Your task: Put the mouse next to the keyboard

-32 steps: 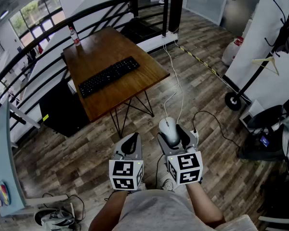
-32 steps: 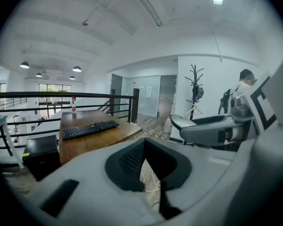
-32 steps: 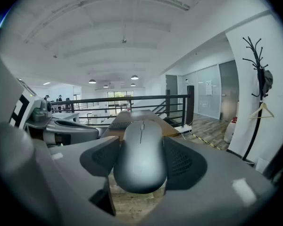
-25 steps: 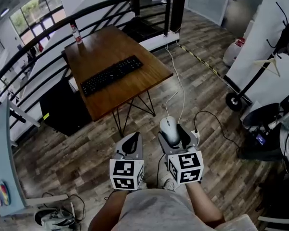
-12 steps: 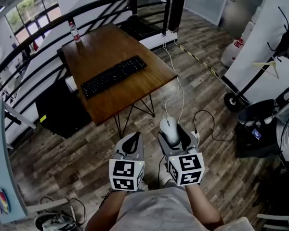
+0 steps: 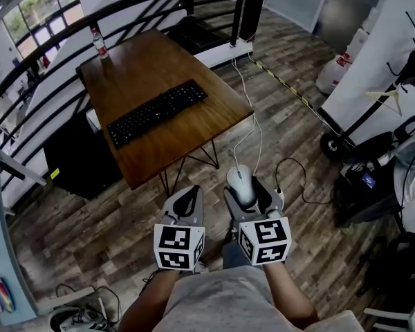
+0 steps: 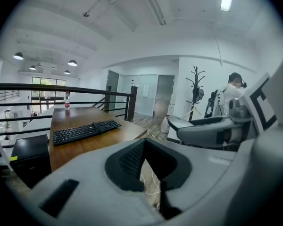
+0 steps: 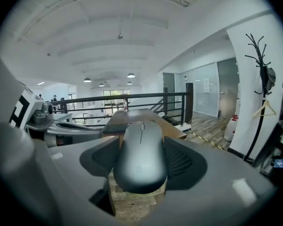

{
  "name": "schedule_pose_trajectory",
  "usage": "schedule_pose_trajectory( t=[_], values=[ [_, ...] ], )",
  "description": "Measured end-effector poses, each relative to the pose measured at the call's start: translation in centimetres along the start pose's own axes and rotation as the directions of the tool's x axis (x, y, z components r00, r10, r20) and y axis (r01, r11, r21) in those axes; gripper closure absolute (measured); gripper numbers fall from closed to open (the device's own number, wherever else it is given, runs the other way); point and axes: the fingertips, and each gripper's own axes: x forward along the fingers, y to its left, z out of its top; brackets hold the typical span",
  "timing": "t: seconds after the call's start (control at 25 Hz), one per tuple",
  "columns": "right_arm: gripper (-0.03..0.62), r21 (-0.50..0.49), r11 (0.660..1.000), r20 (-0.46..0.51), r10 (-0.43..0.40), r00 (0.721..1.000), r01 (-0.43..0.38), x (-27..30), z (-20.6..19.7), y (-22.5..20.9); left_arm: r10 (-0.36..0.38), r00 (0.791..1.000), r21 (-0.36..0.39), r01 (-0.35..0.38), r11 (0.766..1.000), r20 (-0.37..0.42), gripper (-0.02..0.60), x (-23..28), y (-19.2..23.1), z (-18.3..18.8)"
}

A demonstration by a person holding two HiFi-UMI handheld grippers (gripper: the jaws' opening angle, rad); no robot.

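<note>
My right gripper [image 6: 243,191] is shut on a grey mouse [image 6: 241,185], held above the wooden floor in front of me. Seen from the right gripper view, the mouse [image 8: 140,156] fills the space between the jaws, nose pointing ahead. A black keyboard [image 6: 157,111] lies diagonally on the brown wooden table [image 6: 187,140], well ahead and to the left of both grippers. In the left gripper view the keyboard [image 7: 85,131] shows at the left. My left gripper [image 6: 186,200] hangs beside the right one, its jaws closed together with nothing in them [image 7: 148,168].
A plastic bottle [image 6: 97,43] stands at the table's far corner. Black railing [image 6: 111,9] runs behind the table. White and black cables [image 6: 259,144] trail over the floor right of the table. A coat stand [image 6: 408,54] and a black bin [image 6: 363,178] sit at the right.
The table and keyboard have shifted slightly left and closer in the head view. Both grippers keep the same pose, with the mouse still held in the right one.
</note>
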Motion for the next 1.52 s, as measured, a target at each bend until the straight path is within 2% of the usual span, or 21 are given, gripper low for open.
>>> schedule_pose_trajectory(
  t=[0.24,0.6,0.84,1.12,1.52],
  values=[
    [0.295,-0.003,0.999,-0.003,0.047,0.999,-0.047,4.4,1.5,-4.4,0.034,0.999,0.001,-0.034,0.999,-0.013,0.591,6.0,0.3,2.1],
    [0.295,-0.018,0.989,-0.021,0.149,0.989,-0.149,9.9,4.6,-12.5,0.099,0.994,-0.008,-0.099,0.995,-0.041,0.59,15.7,-1.5,6.2],
    [0.295,-0.023,0.977,-0.025,0.21,0.977,-0.211,12.7,6.1,-16.5,0.163,0.986,-0.031,-0.164,0.986,-0.038,0.59,19.6,-1.6,8.2],
    [0.295,-0.047,0.96,-0.037,0.274,0.961,-0.276,14.8,7.2,-18.1,0.247,0.968,-0.064,-0.249,0.966,-0.034,0.589,20.7,-0.8,9.0],
    [0.295,-0.068,0.935,-0.067,0.344,0.937,-0.348,19.6,7.6,-16.0,0.342,0.939,-0.12,-0.344,0.931,-0.037,0.589,20.2,3.9,8.5]
  ],
)
